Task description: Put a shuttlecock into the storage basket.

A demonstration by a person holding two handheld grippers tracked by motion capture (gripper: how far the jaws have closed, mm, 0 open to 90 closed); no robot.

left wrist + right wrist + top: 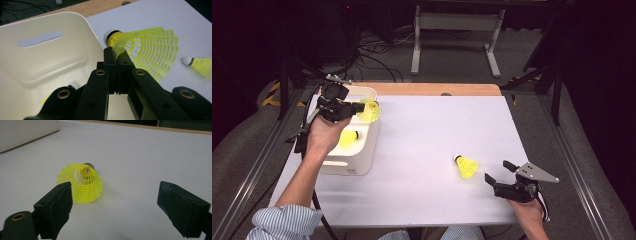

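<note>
The left tongs (362, 106) are clamped on the yellow mesh skirt of a held shuttlecock (370, 111), gripping it close behind its white cork. In the left gripper view the two black jaws stand pressed together with the skirt (147, 51) pinched between their tips, the cork pointing up and away and the skirt fanning out to the side. The high view puts this shuttlecock over the inner rim of the cream bin (368, 150), which sits at the left edge of the counter (432, 200) towards the far-left corner.

Inside the bin lies a second shuttlecock (348, 138), on the floor of the bin, its cork turned towards the wall nearest the counter's middle.

A third shuttlecock (467, 167) lies on its side on the white counter, towards the near-right corner, cork pointing to the far-left. The right tongs (500, 172) rest low just beside it, jaws spread wide and holding nothing. In the right gripper view that shuttlecock (81, 183) lies in front of the jaws, closer to the one at the picture's left, apart from both
</note>
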